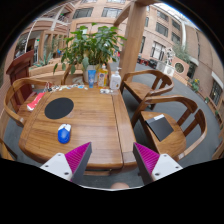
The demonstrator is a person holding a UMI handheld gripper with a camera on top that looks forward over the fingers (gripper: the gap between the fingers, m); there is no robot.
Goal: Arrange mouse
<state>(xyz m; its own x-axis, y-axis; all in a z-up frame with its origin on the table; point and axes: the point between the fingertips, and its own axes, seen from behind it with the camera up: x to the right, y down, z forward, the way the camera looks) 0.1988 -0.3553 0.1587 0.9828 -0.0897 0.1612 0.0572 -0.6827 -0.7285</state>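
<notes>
The tongs are held wide open and empty above the near edge of the counter. The mouse lies near-left, before the round mat. It is judged light, rigid and smooth; its flanks should be gripped.

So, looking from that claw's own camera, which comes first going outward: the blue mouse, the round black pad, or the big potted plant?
1. Blue mouse: on the table just ahead of the open claw, left.
2. Round black pad: directly beyond the mouse.
3. Potted plant: at the table's far end.
</notes>
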